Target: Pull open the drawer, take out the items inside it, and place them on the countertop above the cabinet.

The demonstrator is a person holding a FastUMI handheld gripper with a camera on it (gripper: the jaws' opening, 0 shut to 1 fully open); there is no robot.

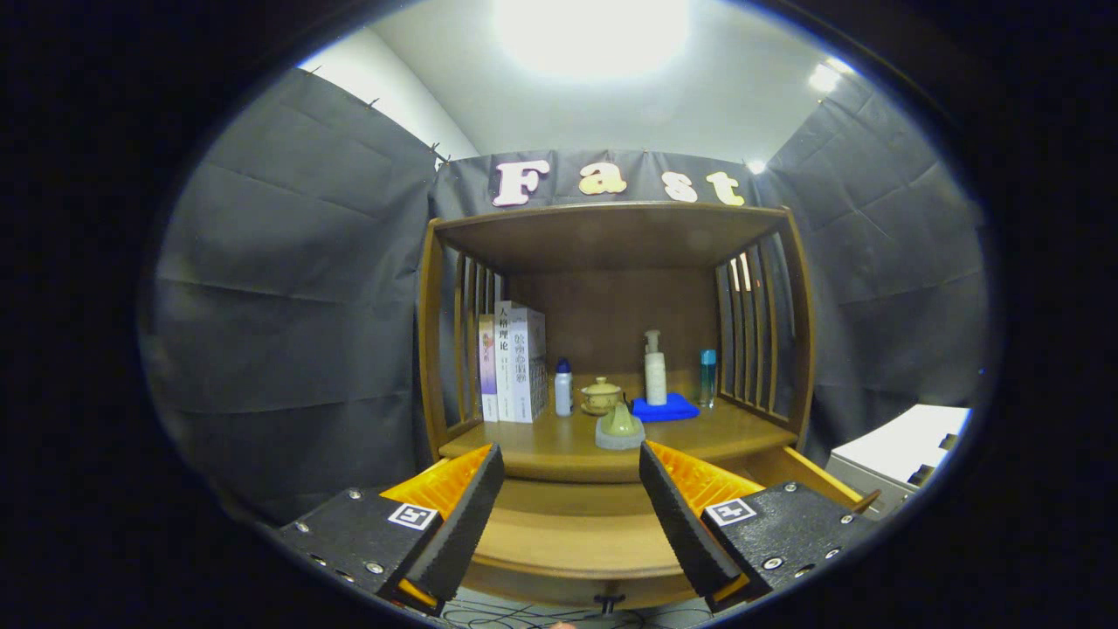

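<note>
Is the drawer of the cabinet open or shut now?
Open: the drawer juts out below the countertop, between the open gripper fingers.

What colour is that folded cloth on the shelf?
Bright blue; the cloth lies beside the pump bottle, clearest in the gripper view.

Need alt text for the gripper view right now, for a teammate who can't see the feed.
The hand-held gripper is open and empty above the pulled-out drawer of a wooden cabinet. Beyond the fingers, the countertop holds books, a small white bottle, a lidded cup, a pump bottle, a blue cloth and a pale cone-shaped object.
</note>
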